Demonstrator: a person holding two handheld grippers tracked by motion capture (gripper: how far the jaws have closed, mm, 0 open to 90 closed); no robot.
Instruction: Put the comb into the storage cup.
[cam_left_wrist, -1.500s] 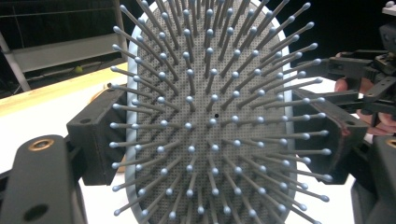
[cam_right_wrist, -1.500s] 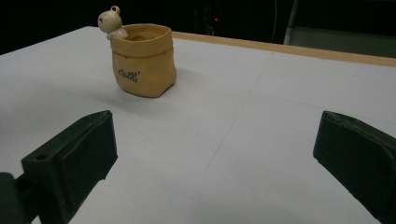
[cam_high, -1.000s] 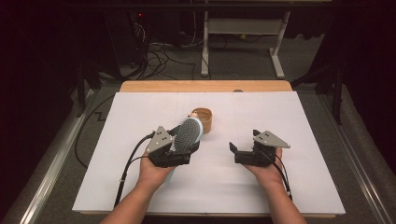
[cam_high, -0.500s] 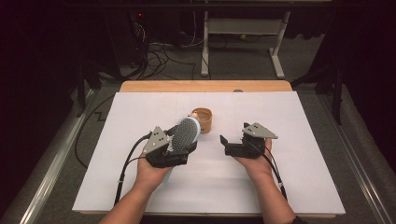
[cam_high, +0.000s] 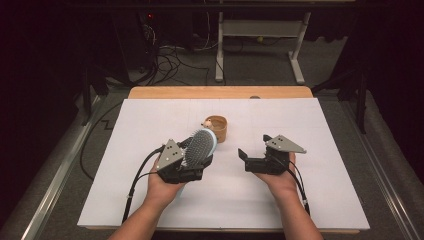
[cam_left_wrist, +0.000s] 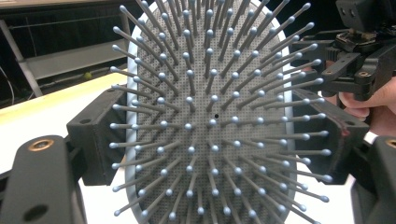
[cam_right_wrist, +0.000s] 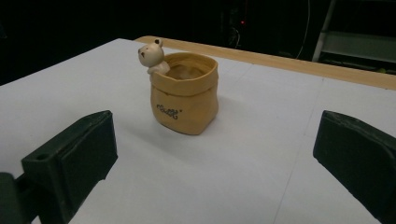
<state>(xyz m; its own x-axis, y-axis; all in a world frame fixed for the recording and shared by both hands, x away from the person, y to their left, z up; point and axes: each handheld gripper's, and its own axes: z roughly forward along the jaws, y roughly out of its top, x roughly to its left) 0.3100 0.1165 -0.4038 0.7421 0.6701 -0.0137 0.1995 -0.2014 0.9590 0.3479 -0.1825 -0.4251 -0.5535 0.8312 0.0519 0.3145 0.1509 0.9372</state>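
Left claw at lower centre-left of the high view, clamped on a hairbrush; brush head grey-blue, oval, bristle side up, tilted toward upper right of frame. In the left claw view, brush pad across the middle of the frame, ball-tipped bristles pointing at the camera, black jaws pressed against the pale rim on left and right. Handle partly hidden below the hand in the high view.

Right claw at lower centre-right of the high view, jaws apart, nothing between them. Turned toward frame left, facing the brush; well apart from it. Grey three-cornered plate on top. In the right claw view, both jaws wide at the lower left and lower right corners, bare white surface between. Same claw seen at upper right of the left claw view, close behind the bristle tips; touching or not, cannot tell.

Small tan sack-shaped pot upright at centre of the high view, just above the brush head. In the right claw view, centre-left of frame, small bear figure on its rim, dark lettering on its side.

Bench covered in white sheet, wooden edge along the top.
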